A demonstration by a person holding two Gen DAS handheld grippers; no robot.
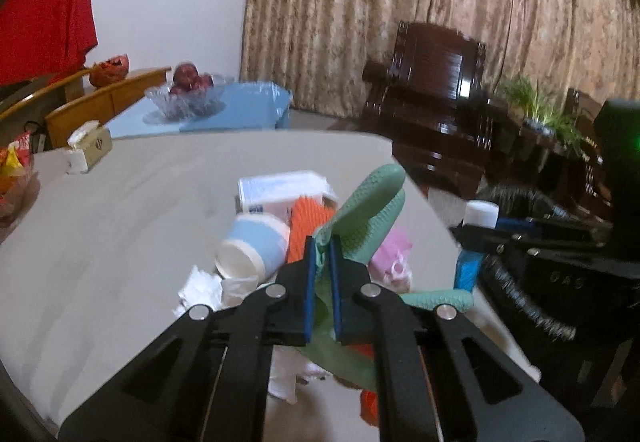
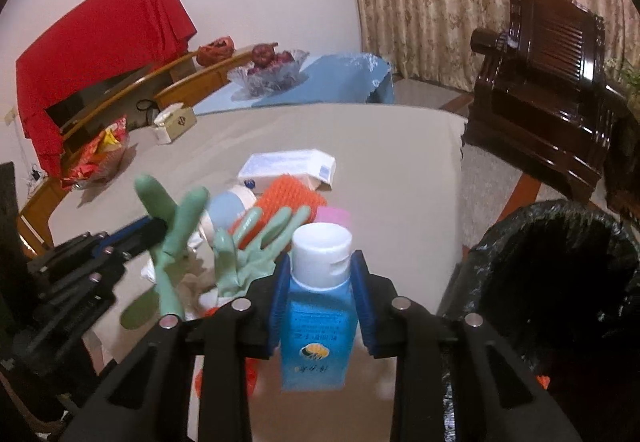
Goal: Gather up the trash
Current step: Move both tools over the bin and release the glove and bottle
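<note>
My left gripper [image 1: 322,242] is shut on a green rubber glove [image 1: 370,209] and holds it above the trash pile; it also shows in the right wrist view [image 2: 176,226]. My right gripper [image 2: 320,262] is shut on a blue bottle [image 2: 316,326] with a white cap, next to a bin lined with a black bag [image 2: 560,282]. On the grey table [image 1: 120,226] lie a blue paper cup [image 1: 256,246], an orange net [image 1: 308,222], a white box [image 1: 284,189], a pink wrapper [image 1: 392,254], crumpled tissue [image 1: 200,286] and a second green glove [image 2: 260,246].
A tissue box [image 1: 90,145] and a snack bowl [image 1: 14,177] stand at the table's far left. Behind it is a blue-covered table with a glass fruit bowl [image 1: 186,97]. A dark wooden armchair [image 1: 432,101] and potted plants [image 1: 536,109] stand to the right, before curtains.
</note>
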